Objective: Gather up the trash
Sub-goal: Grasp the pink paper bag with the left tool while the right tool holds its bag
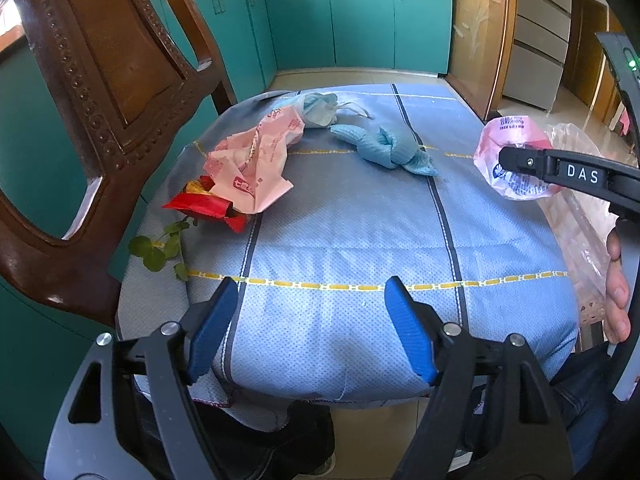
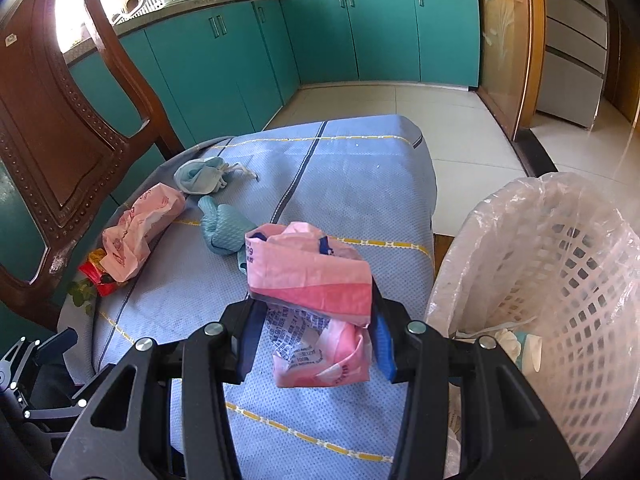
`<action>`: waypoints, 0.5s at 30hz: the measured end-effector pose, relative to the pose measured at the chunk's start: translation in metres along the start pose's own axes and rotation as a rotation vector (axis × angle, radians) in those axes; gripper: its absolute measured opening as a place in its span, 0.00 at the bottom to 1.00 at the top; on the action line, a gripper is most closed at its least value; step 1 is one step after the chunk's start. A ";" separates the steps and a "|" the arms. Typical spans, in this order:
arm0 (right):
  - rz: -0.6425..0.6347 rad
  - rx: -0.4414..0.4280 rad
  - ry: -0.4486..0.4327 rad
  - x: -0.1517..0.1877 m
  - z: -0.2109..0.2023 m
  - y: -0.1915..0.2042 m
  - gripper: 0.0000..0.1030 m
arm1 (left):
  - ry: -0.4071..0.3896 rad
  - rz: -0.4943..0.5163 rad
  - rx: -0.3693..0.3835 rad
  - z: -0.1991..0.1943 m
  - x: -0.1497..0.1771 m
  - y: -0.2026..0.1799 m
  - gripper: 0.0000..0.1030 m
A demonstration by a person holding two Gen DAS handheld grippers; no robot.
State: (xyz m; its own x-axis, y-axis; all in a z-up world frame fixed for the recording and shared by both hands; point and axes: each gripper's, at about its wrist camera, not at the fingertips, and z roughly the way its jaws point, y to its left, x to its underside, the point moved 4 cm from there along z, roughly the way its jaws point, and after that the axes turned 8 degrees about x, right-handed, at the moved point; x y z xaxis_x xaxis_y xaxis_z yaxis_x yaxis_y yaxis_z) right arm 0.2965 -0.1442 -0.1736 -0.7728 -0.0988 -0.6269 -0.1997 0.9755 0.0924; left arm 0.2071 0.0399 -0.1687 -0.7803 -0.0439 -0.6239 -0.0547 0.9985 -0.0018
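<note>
While the right gripper (image 2: 312, 332) is clamped on a crumpled pink wrapper (image 2: 308, 280) above the near part of the blue cloth-covered table (image 2: 360, 184), the left gripper (image 1: 312, 316) hangs over the table's near edge with its blue pads spread apart and nothing between them. Just right of the held wrapper stands a white lattice bin (image 2: 580, 280) lined with a clear bag. On the cloth lie another pink wrapper (image 1: 256, 160), a red packet (image 1: 208, 206), a knotted blue rag (image 1: 384, 148) and a crumpled face mask (image 1: 320, 110). A brown wooden chair (image 1: 100, 80) stands at the left.
</note>
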 end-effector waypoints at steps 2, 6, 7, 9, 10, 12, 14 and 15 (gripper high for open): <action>0.002 -0.001 0.002 0.000 0.000 -0.001 0.46 | 0.001 0.003 0.001 0.001 0.000 -0.001 0.74; 0.003 -0.002 -0.002 0.000 -0.001 -0.001 0.46 | -0.002 0.004 0.000 0.001 0.000 -0.001 0.74; 0.004 -0.002 -0.004 0.000 -0.002 -0.001 0.46 | -0.002 0.003 -0.001 0.001 0.000 -0.001 0.75; 0.005 -0.003 -0.008 0.000 -0.003 -0.002 0.46 | -0.003 0.001 -0.002 0.001 0.000 0.000 0.75; 0.005 -0.003 -0.009 -0.001 -0.003 -0.002 0.46 | -0.002 0.000 -0.002 0.001 0.000 0.000 0.75; 0.005 -0.002 -0.011 -0.001 -0.004 -0.002 0.46 | -0.001 0.000 -0.002 0.002 0.001 0.000 0.75; 0.005 -0.001 -0.012 0.000 -0.005 -0.002 0.46 | 0.000 0.001 0.000 0.003 0.002 0.000 0.75; 0.005 -0.001 -0.013 0.000 -0.005 -0.003 0.46 | 0.000 0.002 0.001 0.003 0.002 -0.001 0.75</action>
State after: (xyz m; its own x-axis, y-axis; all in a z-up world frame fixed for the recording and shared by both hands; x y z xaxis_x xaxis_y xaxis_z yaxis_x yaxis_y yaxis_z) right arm 0.2943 -0.1478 -0.1696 -0.7661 -0.0910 -0.6362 -0.1959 0.9759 0.0963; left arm 0.2075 0.0393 -0.1723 -0.7803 -0.0415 -0.6241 -0.0521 0.9986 -0.0012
